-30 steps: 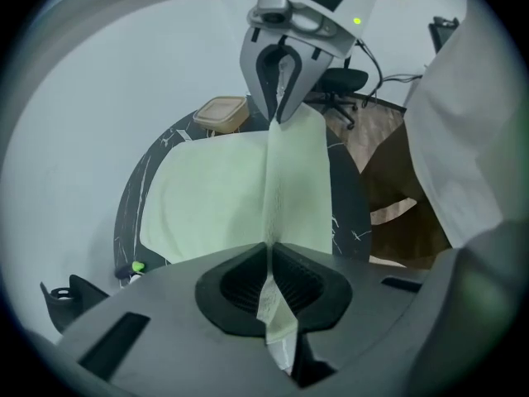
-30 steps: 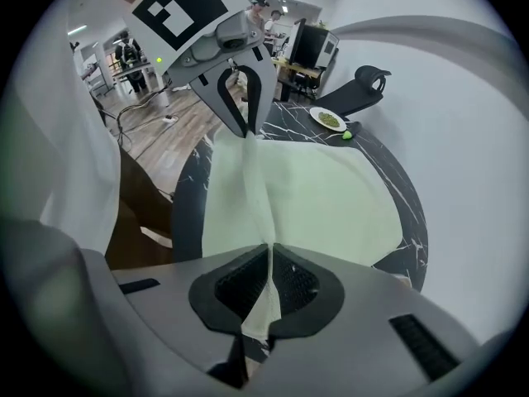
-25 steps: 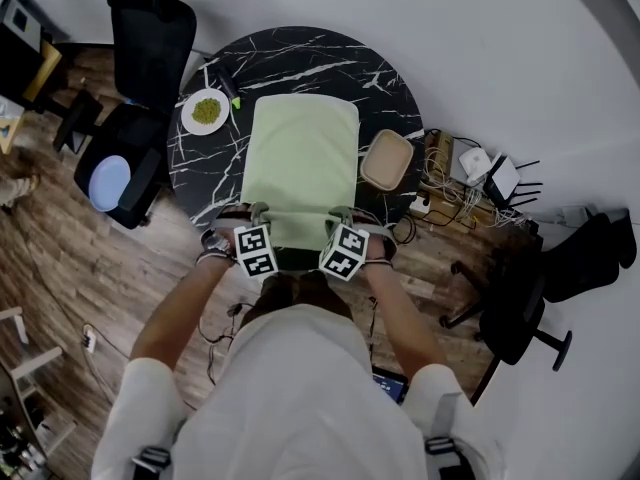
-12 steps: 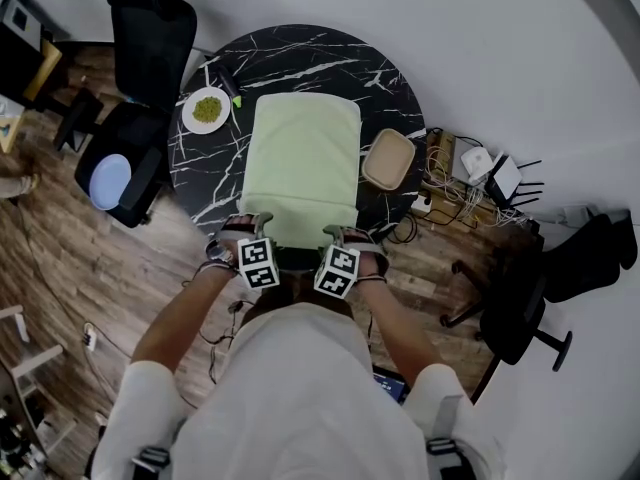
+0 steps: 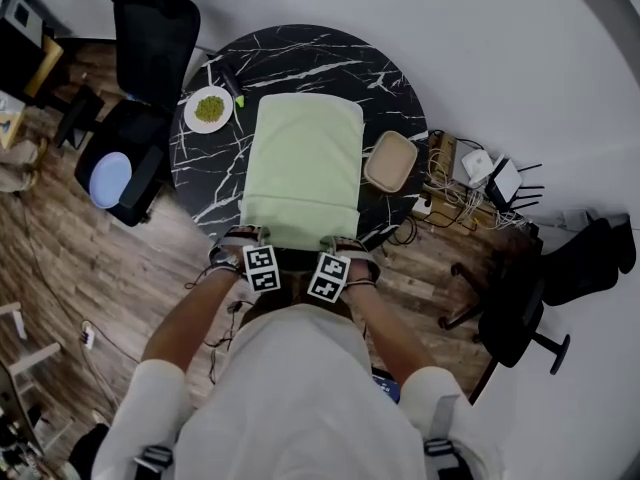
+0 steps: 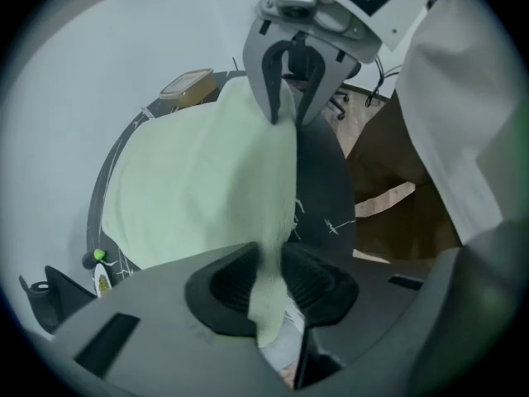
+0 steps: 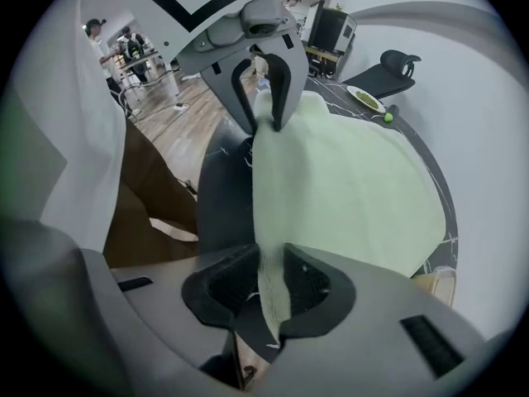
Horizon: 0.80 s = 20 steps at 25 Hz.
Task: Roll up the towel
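As their jaws have just been closing, left claw (image 6: 273,279) and right claw (image 7: 273,284) each pinch the near edge of the pale green cloth towel (image 5: 303,163), spread flat on the round black marble worktop (image 5: 300,53). Step: starting grip. Next, likely: curl edge forward, evenly.

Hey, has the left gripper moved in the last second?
Yes. The left gripper, its jaws just closing on the pale green towel, has drawn back from the round black marble table toward the person.
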Each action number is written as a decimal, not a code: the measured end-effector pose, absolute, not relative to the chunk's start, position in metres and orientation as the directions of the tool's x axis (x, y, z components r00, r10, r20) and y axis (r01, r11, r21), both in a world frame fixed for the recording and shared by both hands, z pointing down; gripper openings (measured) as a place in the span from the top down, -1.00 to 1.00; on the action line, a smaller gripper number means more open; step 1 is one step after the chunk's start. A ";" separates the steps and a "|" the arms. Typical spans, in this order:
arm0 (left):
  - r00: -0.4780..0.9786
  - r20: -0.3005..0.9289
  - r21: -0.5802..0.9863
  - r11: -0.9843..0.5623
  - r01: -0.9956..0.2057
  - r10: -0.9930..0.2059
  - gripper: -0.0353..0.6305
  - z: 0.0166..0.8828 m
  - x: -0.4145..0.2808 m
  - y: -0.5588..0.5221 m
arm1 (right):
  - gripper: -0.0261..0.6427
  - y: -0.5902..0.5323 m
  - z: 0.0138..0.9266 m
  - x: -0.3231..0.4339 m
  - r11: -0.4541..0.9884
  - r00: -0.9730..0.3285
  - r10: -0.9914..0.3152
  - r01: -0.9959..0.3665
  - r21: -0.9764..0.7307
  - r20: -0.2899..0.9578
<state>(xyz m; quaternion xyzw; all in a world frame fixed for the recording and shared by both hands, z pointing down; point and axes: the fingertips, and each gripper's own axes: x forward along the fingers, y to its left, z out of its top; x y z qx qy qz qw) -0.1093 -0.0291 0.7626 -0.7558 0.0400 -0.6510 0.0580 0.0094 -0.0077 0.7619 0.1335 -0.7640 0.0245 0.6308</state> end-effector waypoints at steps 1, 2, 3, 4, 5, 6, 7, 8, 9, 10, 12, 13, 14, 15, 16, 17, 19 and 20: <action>0.142 0.979 -0.150 -0.988 0.022 -0.146 0.75 0.765 -0.111 -0.030 | 0.78 -0.008 0.765 0.011 0.964 -0.160 -0.178 -0.229 0.139 0.971; 0.138 0.979 -0.158 -0.987 0.030 -0.152 0.79 0.766 -0.111 -0.030 | 0.85 -0.007 0.766 0.011 0.964 -0.155 -0.180 -0.224 0.142 0.971; 0.135 0.979 -0.161 -0.986 0.039 -0.154 0.81 0.766 -0.111 -0.029 | 0.87 -0.007 0.766 0.011 0.964 -0.155 -0.180 -0.224 0.143 0.971; 0.135 0.979 -0.160 -0.986 0.046 -0.152 0.82 0.765 -0.110 -0.028 | 0.89 -0.007 0.765 0.012 0.964 -0.157 -0.178 -0.225 0.140 0.971; 0.136 0.980 -0.155 -0.987 0.050 -0.147 0.82 0.764 -0.110 -0.027 | 0.89 -0.007 0.763 0.012 0.965 -0.160 -0.174 -0.225 0.136 0.972; 0.140 0.980 -0.148 -0.988 0.049 -0.140 0.82 0.763 -0.111 -0.027 | 0.89 -0.006 0.762 0.012 0.966 -0.164 -0.167 -0.223 0.128 0.972; 0.144 0.981 -0.139 -0.989 0.047 -0.131 0.83 0.761 -0.111 -0.025 | 0.89 -0.004 0.761 0.012 0.969 -0.168 -0.156 -0.220 0.117 0.973; 0.149 0.982 -0.127 -0.991 0.045 -0.119 0.83 0.760 -0.112 -0.022 | 0.90 -0.001 0.759 0.012 0.971 -0.172 -0.139 -0.215 0.101 0.975; 0.153 0.983 -0.112 -0.993 0.046 -0.104 0.83 0.758 -0.112 -0.017 | 0.90 0.004 0.757 0.011 0.975 -0.177 -0.118 -0.208 0.080 0.977; 0.158 0.984 -0.095 -0.994 0.051 -0.086 0.83 0.756 -0.113 -0.010 | 0.90 0.010 0.755 0.011 0.978 -0.181 -0.092 -0.202 0.055 0.979; 0.165 0.986 -0.051 -0.996 0.069 -0.039 0.83 0.750 -0.115 0.009 | 0.90 0.028 0.749 0.009 0.982 -0.192 -0.027 -0.189 -0.010 0.981; 0.168 0.986 -0.022 -0.997 0.078 -0.009 0.83 0.748 -0.116 0.022 | 0.90 0.040 0.746 0.008 0.981 -0.200 0.014 -0.186 -0.052 0.980; 0.171 0.985 0.011 -0.996 0.084 0.025 0.83 0.746 -0.118 0.036 | 0.90 0.054 0.743 0.007 0.978 -0.209 0.058 -0.185 -0.098 0.976; 0.172 0.983 0.048 -0.995 0.089 0.063 0.83 0.745 -0.120 0.052 | 0.90 0.069 0.740 0.005 0.972 -0.218 0.104 -0.183 -0.145 0.970; 0.172 0.980 0.084 -0.992 0.097 0.100 0.83 0.745 -0.121 0.068 | 0.90 0.083 0.738 0.004 0.966 -0.226 0.146 -0.179 -0.188 0.963; 0.171 0.977 0.113 -0.988 0.106 0.130 0.83 0.744 -0.123 0.082 | 0.90 0.097 0.735 0.002 0.959 -0.233 0.182 -0.173 -0.224 0.955; 0.161 0.974 0.144 -0.983 0.115 0.161 0.83 0.745 -0.125 0.101 | 0.90 0.115 0.732 0.000 0.949 -0.246 0.223 -0.165 -0.268 0.943; 0.157 0.973 0.150 -0.982 0.111 0.166 0.83 0.744 -0.126 0.105 | 0.90 0.119 0.731 0.000 0.947 -0.250 0.229 -0.166 -0.275 0.941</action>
